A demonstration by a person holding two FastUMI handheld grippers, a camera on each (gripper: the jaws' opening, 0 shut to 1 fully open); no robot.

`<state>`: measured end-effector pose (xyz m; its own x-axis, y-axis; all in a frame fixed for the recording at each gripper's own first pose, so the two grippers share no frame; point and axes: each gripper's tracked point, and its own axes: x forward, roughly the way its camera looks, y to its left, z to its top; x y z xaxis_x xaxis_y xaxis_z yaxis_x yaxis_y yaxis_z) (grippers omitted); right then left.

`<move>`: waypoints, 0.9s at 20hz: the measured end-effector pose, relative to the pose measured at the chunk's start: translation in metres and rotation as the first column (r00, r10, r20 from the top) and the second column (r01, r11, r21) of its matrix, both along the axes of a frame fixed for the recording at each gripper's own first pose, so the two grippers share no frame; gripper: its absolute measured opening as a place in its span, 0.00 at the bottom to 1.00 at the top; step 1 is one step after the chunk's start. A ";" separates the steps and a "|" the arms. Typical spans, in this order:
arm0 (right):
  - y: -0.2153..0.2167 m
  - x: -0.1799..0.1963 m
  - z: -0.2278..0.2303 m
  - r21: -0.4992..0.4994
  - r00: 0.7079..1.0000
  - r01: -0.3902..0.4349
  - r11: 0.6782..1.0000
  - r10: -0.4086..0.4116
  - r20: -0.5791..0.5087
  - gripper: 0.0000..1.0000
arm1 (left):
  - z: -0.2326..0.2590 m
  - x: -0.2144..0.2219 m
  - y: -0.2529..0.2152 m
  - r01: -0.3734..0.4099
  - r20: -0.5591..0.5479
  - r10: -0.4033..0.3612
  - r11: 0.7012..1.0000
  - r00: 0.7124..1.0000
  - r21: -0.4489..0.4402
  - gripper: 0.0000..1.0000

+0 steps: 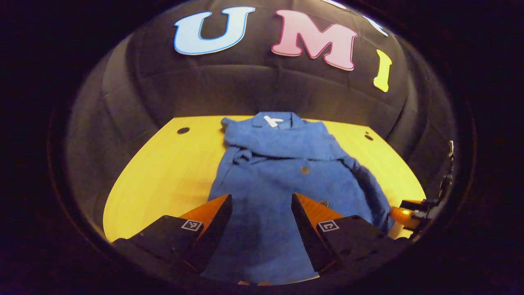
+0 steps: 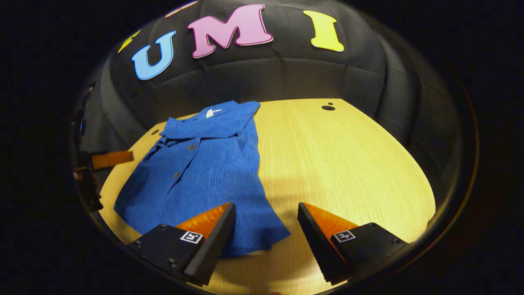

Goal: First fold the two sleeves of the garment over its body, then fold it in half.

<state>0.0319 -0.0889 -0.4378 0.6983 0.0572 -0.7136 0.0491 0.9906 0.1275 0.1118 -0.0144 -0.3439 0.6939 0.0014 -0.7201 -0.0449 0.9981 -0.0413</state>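
A blue button-up shirt (image 1: 278,172) lies front side up on the yellow wooden table (image 1: 163,172), its collar with a white label at the far end. One sleeve is bunched across the chest under the collar; a fold of cloth runs down the shirt's right side. My left gripper (image 1: 261,198) hovers open above the shirt's near hem. In the right gripper view the shirt (image 2: 204,172) lies to the left. My right gripper (image 2: 266,205) is open, one finger above the shirt's near right corner and the other above bare table (image 2: 348,164).
The booth's black cloth wall stands behind the table. Small dark holes sit in the tabletop's far corners (image 1: 183,130) (image 2: 328,107). The right gripper (image 1: 411,211) shows at the table's right edge, and the left gripper (image 2: 107,159) at the left edge.
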 end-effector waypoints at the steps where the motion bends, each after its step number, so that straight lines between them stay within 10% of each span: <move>1: 0.002 -0.003 -0.002 -0.002 1.000 -0.003 1.000 0.003 -0.013 0.98 | -0.008 -0.026 0.015 -0.039 -0.046 0.039 0.999 0.998 0.005 0.85; 7: 0.002 -0.009 -0.021 -0.011 0.996 0.030 0.999 -0.031 -0.085 0.98 | -0.047 -0.102 0.050 -0.225 -0.212 0.210 0.973 0.955 -0.053 0.85; 13: 0.008 -0.009 -0.022 -0.085 0.995 -0.008 0.996 0.000 -0.103 0.96 | -0.051 -0.096 0.031 -0.101 -0.223 0.102 0.995 0.970 0.018 0.77; 15: 0.016 -0.010 -0.023 -0.070 0.995 -0.006 0.998 -0.001 -0.103 0.82 | -0.055 -0.088 0.021 -0.064 -0.218 0.069 0.997 0.973 0.032 0.49; 18: 0.022 -0.011 -0.024 -0.057 0.995 0.007 0.998 -0.012 -0.100 0.33 | -0.056 -0.090 0.017 -0.058 -0.217 0.066 0.998 0.974 0.040 0.24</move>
<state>0.0211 -0.0668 -0.4619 0.6236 0.0089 -0.7817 0.0682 0.9955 0.0658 0.0215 0.0030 -0.3998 0.5177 0.0658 -0.8531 -0.1109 0.9938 0.0094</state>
